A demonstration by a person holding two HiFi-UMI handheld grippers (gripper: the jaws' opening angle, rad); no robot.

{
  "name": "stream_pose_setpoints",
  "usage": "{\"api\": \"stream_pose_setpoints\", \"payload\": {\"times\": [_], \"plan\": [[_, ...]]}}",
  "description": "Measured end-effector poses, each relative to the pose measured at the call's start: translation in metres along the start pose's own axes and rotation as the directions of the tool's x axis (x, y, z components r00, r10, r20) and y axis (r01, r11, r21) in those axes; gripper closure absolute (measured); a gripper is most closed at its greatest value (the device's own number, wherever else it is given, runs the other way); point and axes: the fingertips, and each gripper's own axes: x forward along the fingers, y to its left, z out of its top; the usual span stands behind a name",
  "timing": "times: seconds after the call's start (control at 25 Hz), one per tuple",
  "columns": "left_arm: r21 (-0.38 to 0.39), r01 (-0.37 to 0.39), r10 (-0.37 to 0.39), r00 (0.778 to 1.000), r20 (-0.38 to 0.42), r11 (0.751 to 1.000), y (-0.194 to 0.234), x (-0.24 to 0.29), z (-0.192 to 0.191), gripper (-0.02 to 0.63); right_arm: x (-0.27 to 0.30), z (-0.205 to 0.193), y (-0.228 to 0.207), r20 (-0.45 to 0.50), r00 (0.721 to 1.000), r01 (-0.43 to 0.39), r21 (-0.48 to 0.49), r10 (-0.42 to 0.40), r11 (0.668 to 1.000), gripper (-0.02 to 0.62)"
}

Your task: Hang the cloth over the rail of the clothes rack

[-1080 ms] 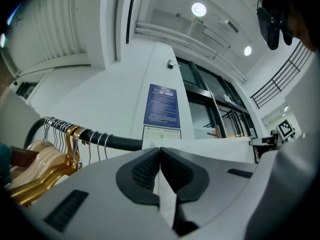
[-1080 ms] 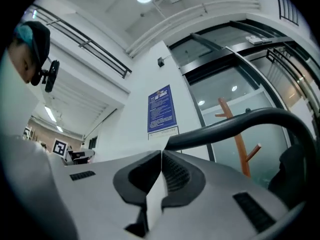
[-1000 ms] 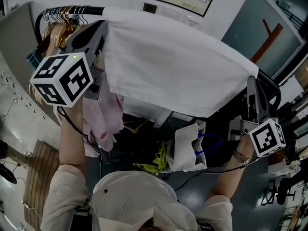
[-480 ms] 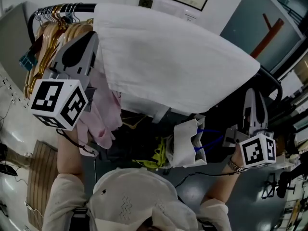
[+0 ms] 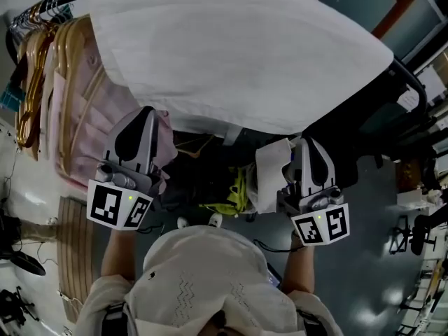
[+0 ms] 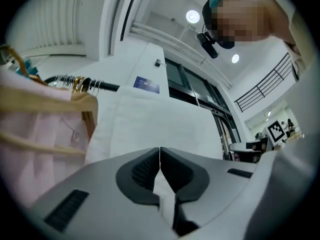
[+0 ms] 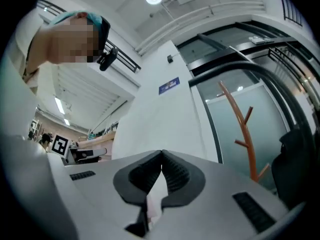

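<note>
Left gripper (image 5: 145, 112): ridged dark pads pressed together, nothing between them. Right gripper (image 5: 310, 143): jaws have just been closing and now meet tip to tip, empty. Both hang below the white cloth (image 5: 238, 54), apart from it.

The cloth is a smooth, flat-woven sheet draped broadly over the black tubular rail (image 5: 414, 81), with its lower edge hanging free. Beside it on the rail are curved wooden hangers (image 5: 28, 82) carrying pale pink garments (image 5: 77, 110).

Beneath the rack is an open white bag (image 5: 269, 173); its contents cannot be made out.
</note>
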Motion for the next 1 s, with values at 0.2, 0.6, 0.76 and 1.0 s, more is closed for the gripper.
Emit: {"api": "stream_pose_setpoints", "payload": {"times": [0.2,0.6,0.76,1.0], "plan": [[-0.002,0.004,-0.004,0.993,-0.119,1.0,-0.028,-0.019,-0.065,0.591,-0.011,-0.087,0.026,-0.146,0.988,0.06,0.062,-0.05,0.996,0.577],[0.087,-0.131,0.146,0.97,-0.196,0.988,-0.055,-0.048,-0.157,0.591,-0.018,-0.151,0.056,-0.224,0.968,0.098,-0.068,-0.111,0.993,0.577],[0.048,-0.1,0.109,0.961,-0.253,0.994,-0.073,-0.055,-0.17,0.59,-0.022,-0.166,0.062,-0.265,0.958,0.106,-0.015,-0.106,0.994,0.577],[0.029,-0.062,0.068,0.952,-0.299,0.998,-0.097,-0.061,-0.184,0.589,-0.033,-0.174,0.057,-0.281,0.95,0.141,-0.011,-0.138,0.99,0.577]]}}
